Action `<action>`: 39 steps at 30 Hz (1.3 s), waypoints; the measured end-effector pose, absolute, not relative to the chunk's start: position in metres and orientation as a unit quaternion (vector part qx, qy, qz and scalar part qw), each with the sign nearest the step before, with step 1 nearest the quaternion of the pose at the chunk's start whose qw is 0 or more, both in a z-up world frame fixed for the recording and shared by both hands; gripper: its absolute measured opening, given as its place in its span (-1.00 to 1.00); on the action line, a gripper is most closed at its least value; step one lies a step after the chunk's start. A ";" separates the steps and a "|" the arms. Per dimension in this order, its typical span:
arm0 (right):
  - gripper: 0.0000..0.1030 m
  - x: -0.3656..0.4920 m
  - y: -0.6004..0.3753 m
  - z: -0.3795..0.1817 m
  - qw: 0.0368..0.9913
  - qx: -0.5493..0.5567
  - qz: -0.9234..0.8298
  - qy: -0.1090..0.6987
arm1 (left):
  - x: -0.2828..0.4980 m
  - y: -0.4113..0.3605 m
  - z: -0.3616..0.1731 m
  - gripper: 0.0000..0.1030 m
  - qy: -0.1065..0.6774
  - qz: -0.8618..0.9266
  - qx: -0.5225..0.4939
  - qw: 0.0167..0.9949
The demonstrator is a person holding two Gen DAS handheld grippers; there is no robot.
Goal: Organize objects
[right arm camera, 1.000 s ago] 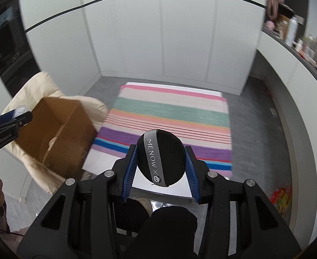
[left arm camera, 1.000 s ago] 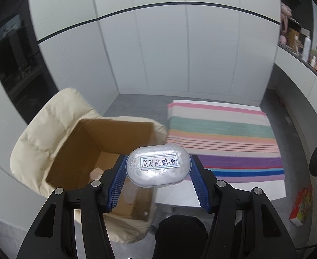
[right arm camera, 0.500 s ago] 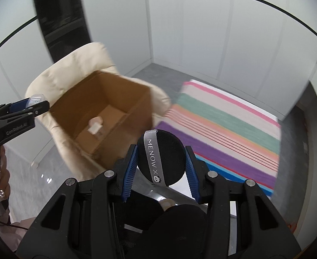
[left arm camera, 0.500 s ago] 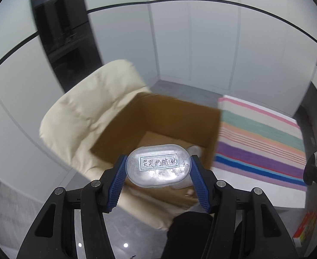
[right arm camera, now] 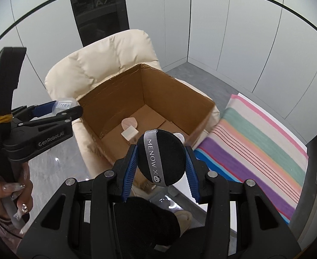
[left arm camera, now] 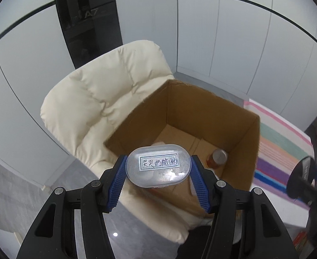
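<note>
Room: white wall panels with thin dark lines run all around, and a tall black glass panel [left arm camera: 87, 21] stands behind the chair. The floor is grey and shiny.
Chair: a soft, puffy cream armchair [left arm camera: 98, 95] sits by the wall. It holds the box on its seat.
Box: an open brown cardboard box [right arm camera: 119, 92] rests on the chair seat with its top wide open. One corner points at the chair back.
Inside the box: a small jar with a silver lid and orange-brown sides [left arm camera: 217, 158] stands near one wall. A white flat block [right arm camera: 129, 133] and a pale pink pad [right arm camera: 130, 122] lie on the box floor, touching each other. A small round whitish thing shows just behind the black puff; I cannot tell what it is.
Rug: a striped mat in pink, green, peach, purple and blue [right arm camera: 264, 138] lies flat, just beside the chair.
Left tongs: the left gripper [left arm camera: 158, 180] squeezes a clear oval plastic tub with a white handwritten label [left arm camera: 158, 165] between its blue ribbed pads. The tub is up in the air, over the near edge of the box.
Right tongs: the right gripper [right arm camera: 161, 166] squeezes a round black powder puff with a grey ribbon that says MENOW [right arm camera: 160, 157]. The puff is up in the air, by the near corner of the box.
Person: a hand with long painted nails [right arm camera: 11, 194] holds the handle of the left tongs. A dark trouser leg and a light shoe show below the right tongs.
</note>
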State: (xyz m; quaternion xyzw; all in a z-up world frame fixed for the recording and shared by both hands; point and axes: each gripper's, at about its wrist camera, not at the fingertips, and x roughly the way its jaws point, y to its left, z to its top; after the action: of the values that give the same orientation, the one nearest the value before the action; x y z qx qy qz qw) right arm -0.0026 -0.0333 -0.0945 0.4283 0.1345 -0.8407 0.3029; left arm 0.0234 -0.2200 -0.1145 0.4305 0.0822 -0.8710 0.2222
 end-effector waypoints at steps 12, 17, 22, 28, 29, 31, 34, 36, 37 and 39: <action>0.25 -0.064 -0.082 -0.133 0.281 0.439 -0.840 0.150 | -0.042 -0.257 -0.146 0.78 0.106 -0.872 0.429 0.212; 0.97 -0.075 -0.085 -0.137 0.272 0.423 -0.852 0.144 | -0.052 -0.262 -0.156 0.99 0.084 -0.863 0.446 0.220; 0.97 -0.081 -0.090 -0.145 0.271 0.431 -0.849 0.143 | -0.054 -0.266 -0.166 0.99 0.100 -0.852 0.472 0.205; 0.97 -0.084 -0.072 -0.145 0.230 0.451 -0.855 0.114 | -0.054 -0.255 -0.156 0.99 0.079 -0.856 0.471 0.198; 0.97 -0.084 -0.068 -0.143 0.218 0.457 -0.855 0.112 | -0.054 -0.251 -0.152 0.99 0.074 -0.856 0.474 0.192; 0.97 -0.087 -0.060 -0.140 0.198 0.477 -0.850 0.107 | -0.057 -0.242 -0.144 0.99 0.067 -0.856 0.486 0.166; 0.97 -0.086 -0.039 -0.130 0.199 0.499 -0.841 0.063 | -0.058 -0.223 -0.128 0.99 0.051 -0.859 0.494 0.125; 0.97 -0.082 -0.018 -0.114 0.178 0.498 -0.848 0.035 | -0.056 -0.208 -0.111 0.99 0.030 -0.861 0.496 0.109; 0.97 -0.079 -0.009 -0.106 0.167 0.495 -0.852 0.026 | -0.054 -0.203 -0.104 0.99 0.023 -0.861 0.497 0.104; 0.95 -0.071 0.017 -0.084 0.136 0.497 -0.857 0.001 | -0.052 -0.191 -0.086 0.99 0.013 -0.859 0.505 0.086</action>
State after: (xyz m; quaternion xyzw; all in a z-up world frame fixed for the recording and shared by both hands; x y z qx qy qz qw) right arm -0.0711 0.0168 -0.0843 0.4972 0.0005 -0.8568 0.1365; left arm -0.0521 -0.1908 -0.0857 0.5045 0.0129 -0.8591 0.0856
